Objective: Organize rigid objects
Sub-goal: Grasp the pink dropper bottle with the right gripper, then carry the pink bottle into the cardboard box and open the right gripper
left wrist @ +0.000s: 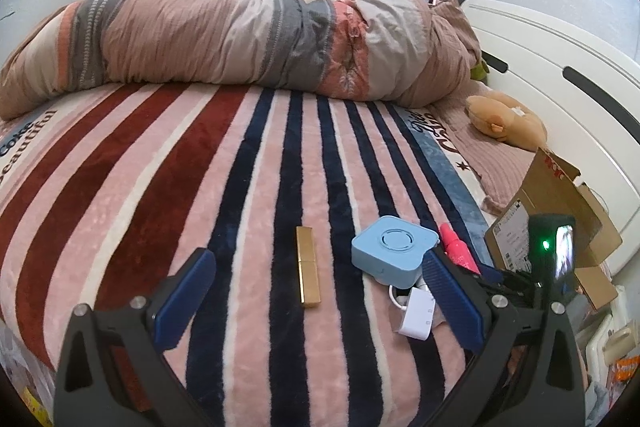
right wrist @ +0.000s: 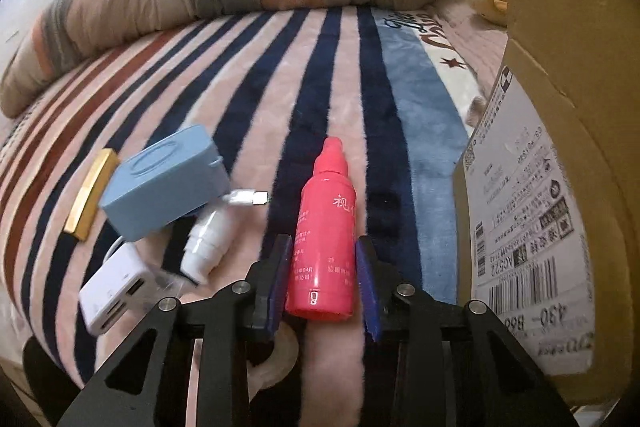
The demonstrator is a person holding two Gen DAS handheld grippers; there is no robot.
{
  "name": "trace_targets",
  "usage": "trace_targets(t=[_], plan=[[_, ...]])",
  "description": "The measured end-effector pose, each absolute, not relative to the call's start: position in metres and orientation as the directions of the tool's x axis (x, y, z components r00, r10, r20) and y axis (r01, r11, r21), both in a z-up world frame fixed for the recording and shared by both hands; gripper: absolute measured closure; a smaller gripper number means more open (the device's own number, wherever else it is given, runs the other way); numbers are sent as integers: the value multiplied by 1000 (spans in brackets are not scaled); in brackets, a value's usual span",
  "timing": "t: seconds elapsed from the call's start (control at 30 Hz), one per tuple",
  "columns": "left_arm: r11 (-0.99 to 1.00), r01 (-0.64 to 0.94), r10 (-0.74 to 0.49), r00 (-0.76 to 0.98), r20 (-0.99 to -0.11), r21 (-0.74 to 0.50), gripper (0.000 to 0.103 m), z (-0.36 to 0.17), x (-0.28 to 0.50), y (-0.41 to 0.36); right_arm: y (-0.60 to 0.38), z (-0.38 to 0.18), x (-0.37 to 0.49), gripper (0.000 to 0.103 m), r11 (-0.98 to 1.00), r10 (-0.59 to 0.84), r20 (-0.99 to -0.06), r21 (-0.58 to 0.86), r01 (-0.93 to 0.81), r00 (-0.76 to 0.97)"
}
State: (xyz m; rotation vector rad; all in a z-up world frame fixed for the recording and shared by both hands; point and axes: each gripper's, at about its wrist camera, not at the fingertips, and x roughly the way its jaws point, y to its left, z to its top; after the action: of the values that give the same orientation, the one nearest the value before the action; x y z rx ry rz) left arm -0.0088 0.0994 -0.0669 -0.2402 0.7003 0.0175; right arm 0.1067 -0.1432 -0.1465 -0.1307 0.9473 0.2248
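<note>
Two hand-held grippers were over the bed. The right hand-held gripper was clenched on the lower body of a pink bottle, a blue pad against each side near its base. The bottle lay on the striped blanket, cap pointing away, just beside an open cardboard box. It looked like light, stiff plastic, smooth and likely slippery; a hold across the straight body seemed safer than the narrow cap. Glossy pink, white print on the side.

The left hand-held gripper hung open and empty above a gold lipstick tube. Near that sat a pale blue square case and a white adapter with its cable, all apart from the box.
</note>
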Motion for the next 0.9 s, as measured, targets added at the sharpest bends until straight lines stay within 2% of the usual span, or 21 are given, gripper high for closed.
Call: trace_targets(t=[0.2, 0.33, 0.5, 0.6, 0.67, 0.7, 0.83, 0.9], plan=[[967, 22, -177, 776, -606, -254, 0, -68, 10, 96, -136, -156, 125, 76, 968, 95, -823, -55, -246, 561], [961, 81, -231, 762, -605, -264, 1, -61, 24, 88, -133, -136, 106, 76, 957, 122, -773, -75, -280, 623], [893, 241, -427, 721, -546, -381, 1, -43, 37, 76, -133, -87, 77, 76, 913, 310, -692, 26, -406, 652], [845, 322, -519, 684, -513, -427, 1, -29, 45, 59, -136, -53, 56, 76, 848, 471, -613, 117, -517, 634], [816, 365, -567, 656, -498, -449, 2, -21, 50, 47, -139, -38, 48, 76, 822, 523, -574, 144, -551, 630], [796, 390, -597, 636, -490, -463, 6, -15, 53, 38, -142, -31, 43, 76, 811, 544, -554, 153, -565, 630], [737, 477, -674, 565, -476, -478, 33, 6, 64, 3, -162, -5, 31, 76, 773, 610, -472, 176, -609, 637], [713, 504, -701, 533, -474, -487, 44, 16, 71, -17, -179, 7, 28, 76, 761, 633, -423, 189, -620, 648]])
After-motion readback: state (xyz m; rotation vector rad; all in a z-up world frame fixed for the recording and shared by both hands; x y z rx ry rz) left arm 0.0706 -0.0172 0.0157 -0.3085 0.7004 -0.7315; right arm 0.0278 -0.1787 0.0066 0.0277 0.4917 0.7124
